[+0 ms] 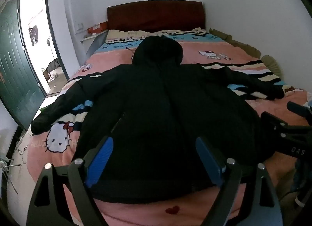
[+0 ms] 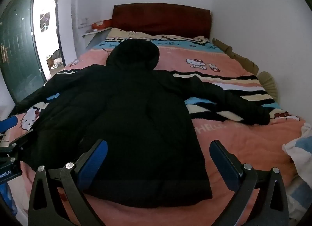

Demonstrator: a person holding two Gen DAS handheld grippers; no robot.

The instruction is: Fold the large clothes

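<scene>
A large black hooded jacket (image 1: 156, 97) lies spread flat on the bed, hood toward the headboard, both sleeves stretched out sideways. It also shows in the right wrist view (image 2: 132, 105). My left gripper (image 1: 154, 146) is open and empty, hovering over the jacket's lower hem. My right gripper (image 2: 159, 148) is open and empty over the jacket's lower right edge. The right gripper's body shows at the right edge of the left wrist view (image 1: 286, 132); the left one shows at the left edge of the right wrist view (image 2: 9, 148).
The bed has a pink Hello Kitty blanket (image 1: 214, 54) and a dark red headboard (image 1: 156, 14). An open green door (image 1: 13, 74) stands at the left. A white and blue cloth (image 2: 300, 153) lies at the bed's right. White walls border the bed's far and right sides.
</scene>
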